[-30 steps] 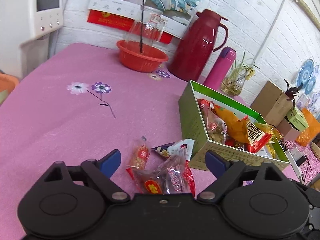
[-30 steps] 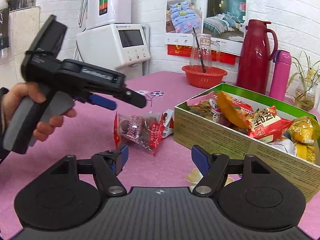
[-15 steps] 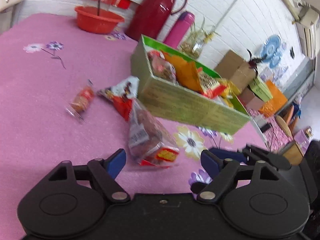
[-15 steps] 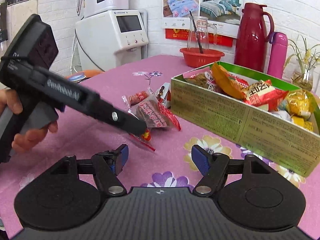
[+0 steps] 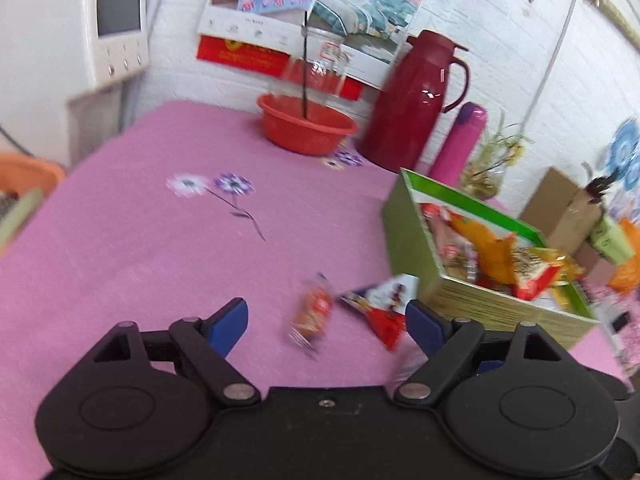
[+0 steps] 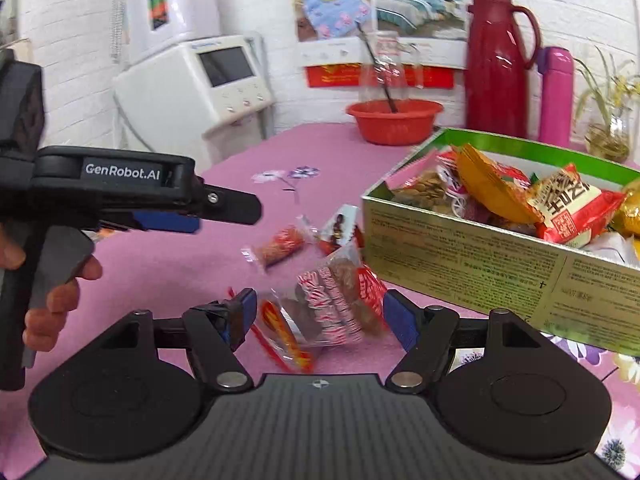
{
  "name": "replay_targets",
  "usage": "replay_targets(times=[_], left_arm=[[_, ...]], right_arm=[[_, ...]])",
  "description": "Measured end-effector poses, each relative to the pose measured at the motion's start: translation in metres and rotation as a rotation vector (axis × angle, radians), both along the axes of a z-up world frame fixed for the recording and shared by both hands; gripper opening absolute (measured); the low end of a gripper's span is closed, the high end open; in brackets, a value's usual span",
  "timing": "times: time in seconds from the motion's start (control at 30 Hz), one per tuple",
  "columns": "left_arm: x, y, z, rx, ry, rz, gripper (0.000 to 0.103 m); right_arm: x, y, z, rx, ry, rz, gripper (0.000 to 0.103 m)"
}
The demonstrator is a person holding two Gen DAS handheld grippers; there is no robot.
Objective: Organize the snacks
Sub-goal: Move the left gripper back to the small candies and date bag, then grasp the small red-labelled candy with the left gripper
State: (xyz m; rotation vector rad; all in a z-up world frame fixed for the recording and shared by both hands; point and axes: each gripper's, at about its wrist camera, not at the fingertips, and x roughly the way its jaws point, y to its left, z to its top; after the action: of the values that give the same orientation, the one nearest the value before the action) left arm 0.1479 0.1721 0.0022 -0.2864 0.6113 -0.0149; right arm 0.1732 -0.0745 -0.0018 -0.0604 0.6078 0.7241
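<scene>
A green box [image 5: 416, 248] [image 6: 460, 252] full of snack packets stands on the pink tablecloth. Loose on the cloth lie a small red candy [image 5: 314, 312] [image 6: 280, 246], a white and red packet [image 5: 384, 300] [image 6: 340, 228] and a clear bag of red-wrapped snacks [image 6: 328, 304]. My right gripper [image 6: 316, 314] is open with its blue pads either side of that clear bag. My left gripper [image 5: 326, 320] is open and empty just short of the small candy; it shows in the right wrist view [image 6: 168, 220] at the left, above the cloth.
At the back stand a red basin [image 5: 306, 128] with a glass jar, a dark red thermos [image 5: 416, 100], a pink bottle [image 5: 460, 140] and a plant vase [image 5: 486, 168]. A white machine [image 6: 192, 88] is beyond the table's left edge.
The clear snack bag has gone from in front of my left gripper to between my right gripper's pads. My left gripper has swung back to the left. My right gripper has moved forward.
</scene>
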Motion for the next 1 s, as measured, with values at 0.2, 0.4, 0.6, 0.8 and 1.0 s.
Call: replay_targets(times=[0.2,0.4,0.6,0.8,1.0], left_arm=[[0.029,-0.005,-0.02,0.071,0.053,-0.044,0.056],[0.044,-0.003,-0.038,0.079,0.083,-0.044,0.023],[0.047,-0.007,-0.037,0.101,0.083,-0.047,0.021],[0.045,-0.012,-0.039,0.138,0.074,-0.048,0.02],[0.044,-0.019,-0.039,0.159,0.074,-0.046,0.02]], right_arm=[[0.004,-0.013,-0.01,-0.016,0.037,-0.016,0.103],[-0.002,-0.029,-0.007,-0.027,0.027,-0.045,0.103],[-0.001,-0.013,-0.002,-0.052,-0.077,-0.002,0.103],[0.004,-0.003,-0.008,-0.097,-0.122,0.075,0.103],[0.007,-0.008,-0.006,-0.06,-0.076,0.091,0.103]])
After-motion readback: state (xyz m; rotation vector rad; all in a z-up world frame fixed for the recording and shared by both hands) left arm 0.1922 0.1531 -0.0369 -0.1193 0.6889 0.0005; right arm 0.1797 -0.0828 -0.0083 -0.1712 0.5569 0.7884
